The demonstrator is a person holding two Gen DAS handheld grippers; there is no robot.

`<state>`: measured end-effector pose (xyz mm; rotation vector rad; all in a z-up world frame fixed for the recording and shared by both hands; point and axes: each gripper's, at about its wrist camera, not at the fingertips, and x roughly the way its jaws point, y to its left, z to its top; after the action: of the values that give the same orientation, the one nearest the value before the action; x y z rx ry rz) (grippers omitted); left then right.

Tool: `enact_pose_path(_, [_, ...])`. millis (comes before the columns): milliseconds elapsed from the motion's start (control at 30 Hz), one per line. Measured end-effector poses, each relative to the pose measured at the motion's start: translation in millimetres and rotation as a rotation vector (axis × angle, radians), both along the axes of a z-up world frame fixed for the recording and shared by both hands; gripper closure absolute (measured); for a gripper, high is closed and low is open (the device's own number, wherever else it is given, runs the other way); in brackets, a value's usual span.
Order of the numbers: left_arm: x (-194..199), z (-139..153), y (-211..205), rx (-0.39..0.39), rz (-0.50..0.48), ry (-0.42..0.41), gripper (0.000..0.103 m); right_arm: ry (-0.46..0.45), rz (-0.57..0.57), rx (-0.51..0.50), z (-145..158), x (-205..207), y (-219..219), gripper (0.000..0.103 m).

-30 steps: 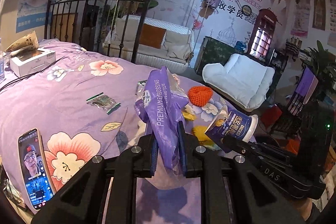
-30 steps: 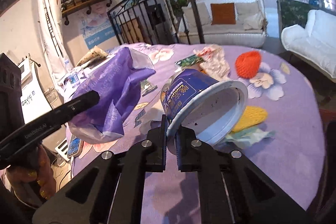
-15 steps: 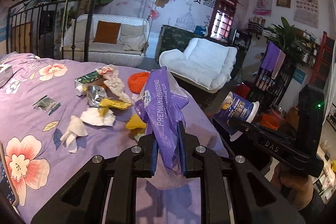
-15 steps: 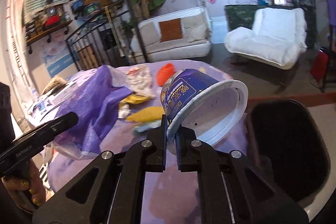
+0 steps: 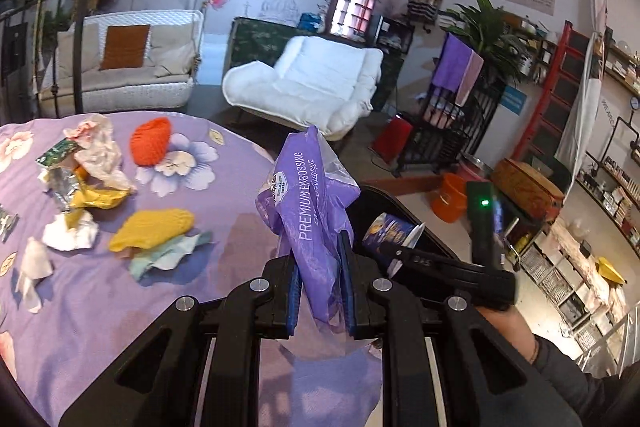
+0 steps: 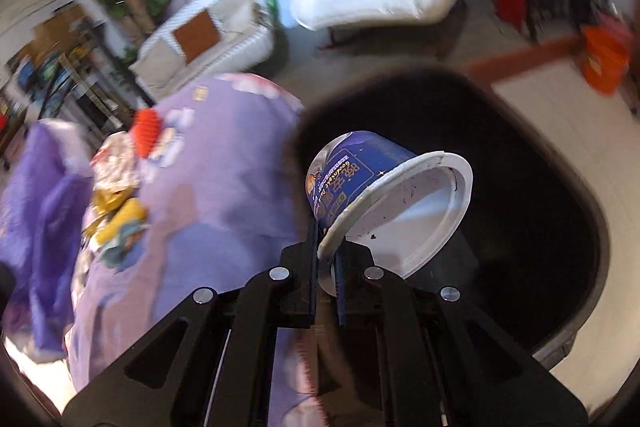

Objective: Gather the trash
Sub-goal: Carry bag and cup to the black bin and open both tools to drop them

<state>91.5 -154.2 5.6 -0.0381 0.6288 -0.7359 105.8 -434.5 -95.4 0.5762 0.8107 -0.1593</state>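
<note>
Purple cotton, printed with big flowers, covers the bed, and just past its rounded end stands a black bin, a wide dark hollow with a smooth plastic rim. The one relation that matters: the cup hangs over that opening, tilted on its side, its long axis running away from the jaws, its white mouth turned back toward the camera. The right gripper is the nearer one and pinches the cup's thin rim tight; letting go there would likely drop it into the bin. The left gripper is clenched on a crumpled purple plastic bag, glossy and limp, held up over the bed's edge beside the bin. More trash lies on the bed: an orange knitted lump, a yellow knitted one, white crumpled tissues, foil wrappers.
</note>
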Motion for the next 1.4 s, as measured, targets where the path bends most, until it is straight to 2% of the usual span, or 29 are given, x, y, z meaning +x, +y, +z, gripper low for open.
enact_pose_path(167, [-1.7,-3.1,-25.2,0.023,-0.049,0.015,0.086,0.082,-0.065,0.095,-31.7,1.7,-11.7,0.092])
enact_pose_path(233, [1.2,-5.2,-32.9,0.028,-0.066,0.033,0.086,0.094,-0.086,0.111,-35.6,-0.1,-9.6,0.079])
enact_pose_path(267, [2.6,-6.4,-35.6,0.028,-0.074,0.042,0.086,0.087,-0.103,0.116,-36.6,-2.6,-11.9,0.061])
enact_pose_path(300, [4.6,-8.5,-39.1,0.027,-0.084,0.055,0.086,0.082,-0.122,0.118,-34.9,-3.6,-11.0,0.052])
enact_pose_path(467, [8.5,-10.9,-58.4,0.023,-0.120,0.097,0.086,0.017,-0.181,0.062,-12.5,-22.0,-14.9,0.049])
enact_pose_path(633, [12.4,-16.5,-91.2,0.024,-0.190,0.139,0.086,-0.046,-0.266,-0.056,17.4,-47.1,-27.7,0.047])
enact_pose_path(700, [14.1,-21.0,-103.2,0.027,-0.213,0.163,0.086,-0.067,-0.313,-0.092,26.9,-58.5,-33.4,0.036])
enact_pose_path(833, [14.5,-27.4,-128.9,0.049,-0.248,0.187,0.086,-0.092,-0.371,-0.141,36.3,-82.7,-45.5,0.036])
enact_pose_path(1267, [15.0,-46.7,-178.5,0.162,-0.312,0.223,0.086,-0.076,-0.464,-0.138,40.0,-109.8,-78.7,0.033])
enact_pose_path(1333, [13.8,-51.8,-183.7,0.192,-0.321,0.229,0.079,-0.075,-0.482,-0.142,40.3,-111.7,-81.3,0.025])
enact_pose_path(1367, [12.9,-53.2,-188.9,0.203,-0.317,0.224,0.069,-0.076,-0.494,-0.145,40.3,-113.3,-82.1,0.023])
enact_pose_path(1400, [12.1,-54.3,-190.0,0.210,-0.313,0.219,0.054,-0.076,-0.501,-0.148,41.0,-114.3,-83.3,0.023])
